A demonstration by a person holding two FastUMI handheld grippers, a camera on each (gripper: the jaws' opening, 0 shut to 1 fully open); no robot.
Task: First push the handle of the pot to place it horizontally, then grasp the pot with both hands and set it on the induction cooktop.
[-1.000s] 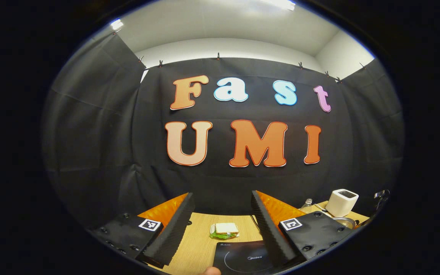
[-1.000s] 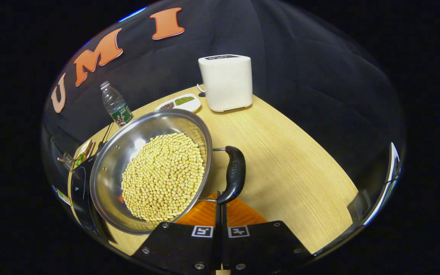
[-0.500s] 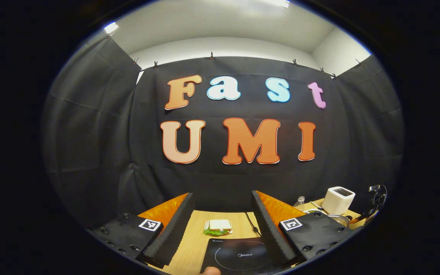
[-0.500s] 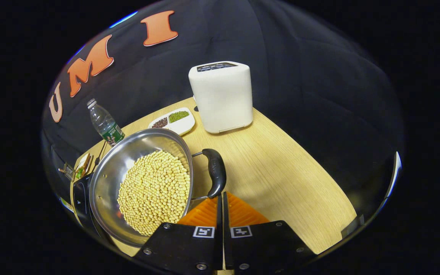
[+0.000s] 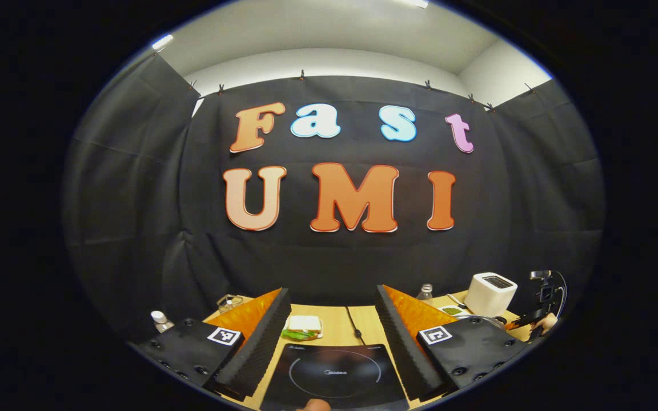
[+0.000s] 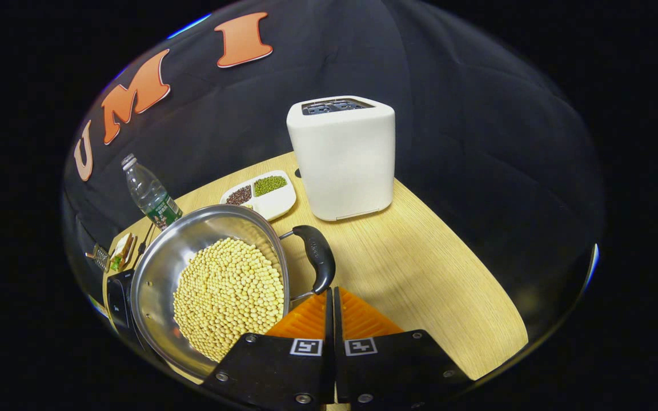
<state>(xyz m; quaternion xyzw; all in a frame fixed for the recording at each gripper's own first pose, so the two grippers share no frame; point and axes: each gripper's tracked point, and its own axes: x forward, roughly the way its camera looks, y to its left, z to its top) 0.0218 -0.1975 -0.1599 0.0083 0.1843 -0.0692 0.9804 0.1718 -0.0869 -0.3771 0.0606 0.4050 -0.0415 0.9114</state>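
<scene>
A steel pot (image 6: 160, 268) full of yellow soybeans stands on the wooden table, its black loop handle (image 6: 319, 264) on the side facing me. My right gripper (image 6: 329, 292) is shut with nothing between its fingers, its tips right at the handle's near end. Left of the pot, the black induction cooktop (image 6: 116, 297) shows partly hidden behind it. In the left gripper view the cooktop (image 5: 334, 374) lies just below my open left gripper (image 5: 332, 291), which holds nothing. The pot's rim (image 5: 488, 319) peeks out at the right, beside the right gripper (image 5: 543, 297).
A white toaster (image 6: 343, 157) stands behind the pot, with a divided dish of beans (image 6: 260, 194) and a water bottle (image 6: 149, 194) to its left. A sandwich (image 5: 304, 326) lies behind the cooktop. Another small bottle (image 5: 159, 321) stands far left.
The right gripper moved forward along the table, so the toaster looms larger and the pot handle has swung slightly. The left gripper view dipped, showing more of the cooktop.
</scene>
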